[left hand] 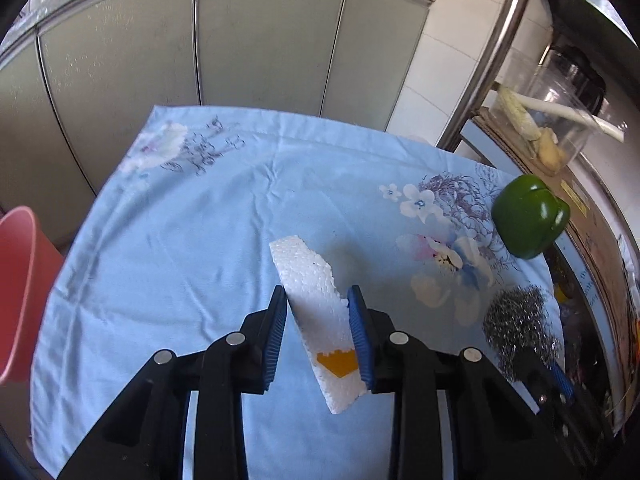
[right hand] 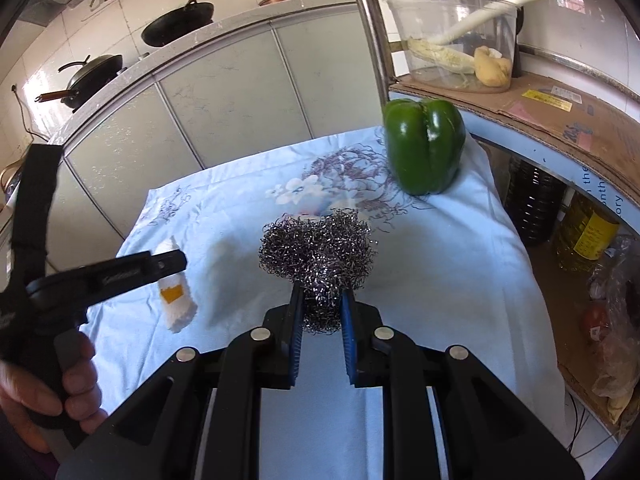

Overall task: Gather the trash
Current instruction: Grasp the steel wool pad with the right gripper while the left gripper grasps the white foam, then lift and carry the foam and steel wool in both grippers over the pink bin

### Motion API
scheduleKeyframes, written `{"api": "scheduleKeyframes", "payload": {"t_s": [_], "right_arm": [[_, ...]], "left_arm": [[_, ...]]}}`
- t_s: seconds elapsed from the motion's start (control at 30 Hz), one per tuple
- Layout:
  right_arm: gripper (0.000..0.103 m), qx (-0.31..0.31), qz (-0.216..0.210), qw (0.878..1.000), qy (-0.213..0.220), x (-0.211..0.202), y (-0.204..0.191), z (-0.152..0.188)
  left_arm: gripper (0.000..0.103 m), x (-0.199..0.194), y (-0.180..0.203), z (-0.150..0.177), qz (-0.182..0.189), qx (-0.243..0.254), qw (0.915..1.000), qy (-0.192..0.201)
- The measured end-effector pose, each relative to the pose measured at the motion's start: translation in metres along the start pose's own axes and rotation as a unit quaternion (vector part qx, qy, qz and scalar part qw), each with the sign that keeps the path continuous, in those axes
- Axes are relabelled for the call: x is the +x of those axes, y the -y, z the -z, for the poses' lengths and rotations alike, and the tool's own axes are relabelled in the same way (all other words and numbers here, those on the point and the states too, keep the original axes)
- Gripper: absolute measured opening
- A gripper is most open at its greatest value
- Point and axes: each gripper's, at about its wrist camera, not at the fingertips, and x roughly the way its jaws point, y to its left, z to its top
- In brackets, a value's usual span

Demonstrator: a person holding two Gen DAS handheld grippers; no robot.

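My left gripper (left hand: 318, 300) is shut on a white styrofoam piece (left hand: 316, 300) with an orange patch, held above the blue floral cloth (left hand: 200, 220). The piece also shows in the right wrist view (right hand: 176, 300), in the left gripper (right hand: 172, 262). My right gripper (right hand: 320, 296) is shut on a steel wool scrubber (right hand: 318, 250). The scrubber also shows in the left wrist view (left hand: 516, 328), at the right. A pink bin (left hand: 20, 296) stands off the cloth's left edge.
A green bell pepper (right hand: 424, 146) stands on the cloth's far right corner, also in the left wrist view (left hand: 528, 216). A clear container (right hand: 456, 40) with vegetable scraps sits on a cardboard-covered shelf (right hand: 560, 120). Grey cabinet doors (left hand: 200, 40) lie behind. Bottles (right hand: 584, 232) stand under the shelf.
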Motion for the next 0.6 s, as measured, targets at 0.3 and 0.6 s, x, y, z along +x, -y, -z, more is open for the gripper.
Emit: {"api": "scheduleKeyframes", "payload": {"t_s": [0.3,0.6], "right_arm": [[0.017,-0.043,-0.025,0.999,-0.001,-0.009,-0.033,0.008],[0.018,-0.076,-0.032,0.997,-0.007,-0.016,-0.06,0.018]], "left_arm": [[0.031,-0.049,-0.02,0.03,-0.017,0.036,0.9976,0.057],[0.031,-0.078,-0.044,0.051,-0.031,0.031,0.9951,0.088]]}}
